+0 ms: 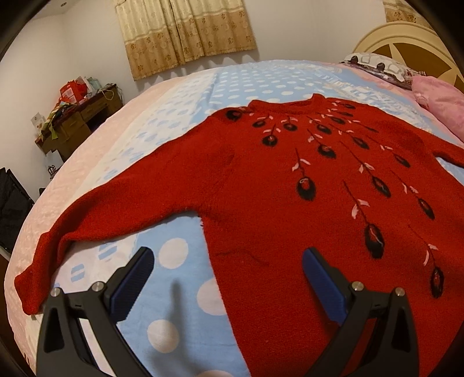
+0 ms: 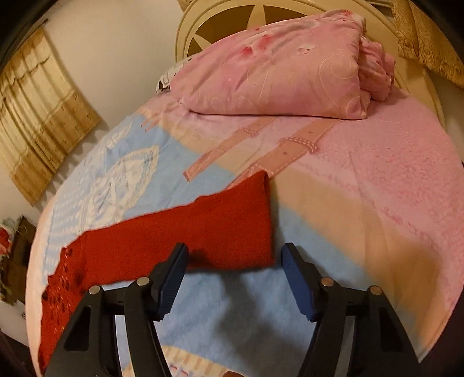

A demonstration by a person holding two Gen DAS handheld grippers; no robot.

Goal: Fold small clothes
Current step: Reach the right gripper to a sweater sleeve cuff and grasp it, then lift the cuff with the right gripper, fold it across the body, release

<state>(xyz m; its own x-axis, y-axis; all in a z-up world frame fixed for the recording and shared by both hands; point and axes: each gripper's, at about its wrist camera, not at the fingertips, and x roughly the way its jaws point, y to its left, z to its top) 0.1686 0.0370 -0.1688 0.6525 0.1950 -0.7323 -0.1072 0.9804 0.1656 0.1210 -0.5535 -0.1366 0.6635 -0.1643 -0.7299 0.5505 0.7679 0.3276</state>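
Observation:
A red knitted sweater [image 1: 261, 179] with black feather motifs lies flat, front up, on the bed cover [image 1: 179, 95], both sleeves spread out. In the left wrist view my left gripper [image 1: 227, 255] hovers open over the sweater's left side edge, low on the body, one finger above blue cover, the other above red knit. The left sleeve [image 1: 116, 211] stretches to the bed's edge. In the right wrist view my right gripper [image 2: 234, 249] stands open just in front of the right sleeve's cuff end [image 2: 220, 226]. Its pads do not press the cloth.
A folded pink quilt [image 2: 275, 72] and a patterned pillow [image 1: 377, 65] lie by the cream headboard [image 2: 220, 26]. A cluttered brown desk [image 1: 75, 116] stands past the bed's far left side, under beige curtains [image 1: 185, 32]. The bed drops off near the left cuff.

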